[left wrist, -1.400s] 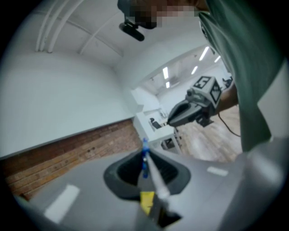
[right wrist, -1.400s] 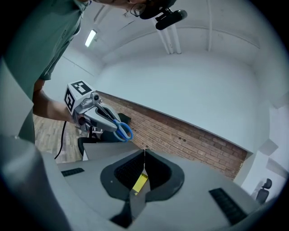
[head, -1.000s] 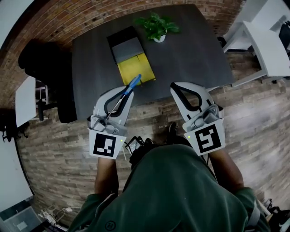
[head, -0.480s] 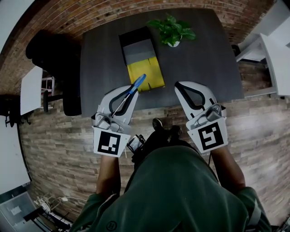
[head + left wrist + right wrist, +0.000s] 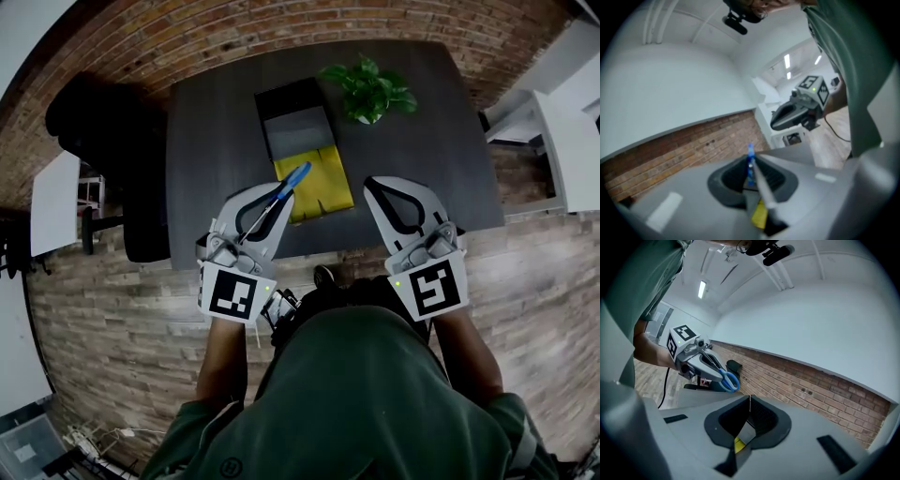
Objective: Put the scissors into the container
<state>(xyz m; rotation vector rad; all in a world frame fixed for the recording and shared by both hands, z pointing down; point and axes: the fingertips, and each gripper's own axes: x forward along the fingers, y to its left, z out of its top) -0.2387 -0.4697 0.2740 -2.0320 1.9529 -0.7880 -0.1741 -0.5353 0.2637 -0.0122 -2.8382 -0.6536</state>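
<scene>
Head view: left gripper [image 5: 277,199] is clamped on the scissors [image 5: 292,178] by the blades. The blue handles point forward, overlapping the near-left edge of the yellow section of the container [image 5: 298,131]. It sits on the dark table [image 5: 206,141], potted plant [image 5: 367,86] beside it.
Left gripper view: jaws narrow, pinching the blades.
Right gripper view: right gripper [image 5: 750,399] jaws together, nothing between.
</scene>
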